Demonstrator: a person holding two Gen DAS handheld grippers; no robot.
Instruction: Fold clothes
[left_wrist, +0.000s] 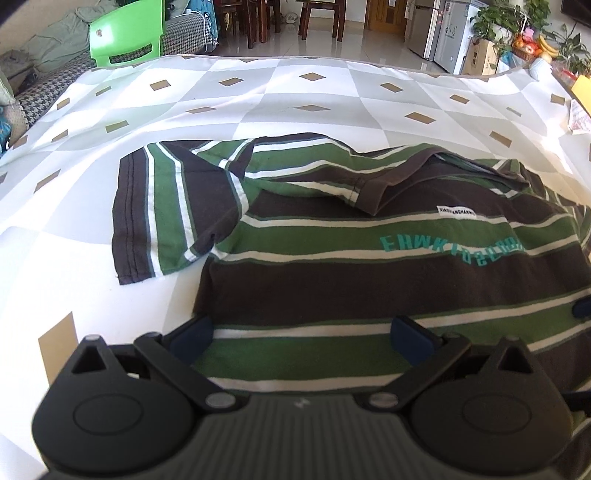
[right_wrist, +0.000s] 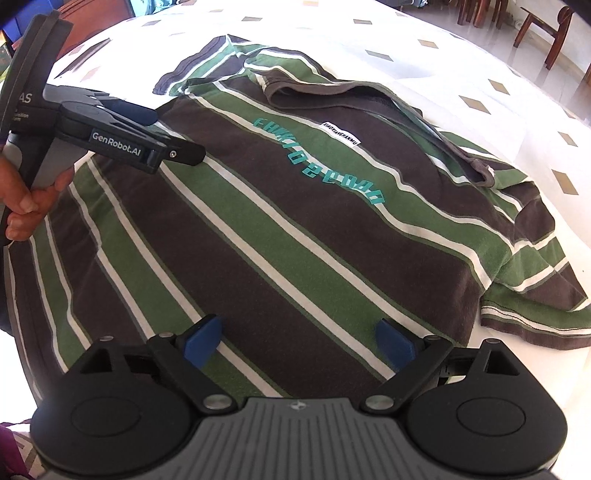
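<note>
A polo shirt (left_wrist: 369, 273) striped brown, green and white lies face up and spread on the tablecloth (left_wrist: 258, 92), collar (left_wrist: 402, 181) away from me and one sleeve (left_wrist: 155, 214) laid out to the left. In the right wrist view the same shirt (right_wrist: 280, 229) fills the middle, its other sleeve (right_wrist: 535, 295) rumpled at the right. My left gripper (left_wrist: 301, 338) hovers open over the shirt's lower left part, nothing between its blue pads. My right gripper (right_wrist: 299, 341) is open too, above the lower stripes. A hand (right_wrist: 29, 199) holds the left gripper's body (right_wrist: 118, 140).
The white and grey diamond tablecloth (right_wrist: 480, 55) covers the whole table. A green plastic chair (left_wrist: 127, 35) and a houndstooth sofa (left_wrist: 48, 85) stand beyond the far left edge. Wooden chairs (right_wrist: 546, 33), a fridge (left_wrist: 443, 33), and plants with fruit (left_wrist: 532, 44) lie further off.
</note>
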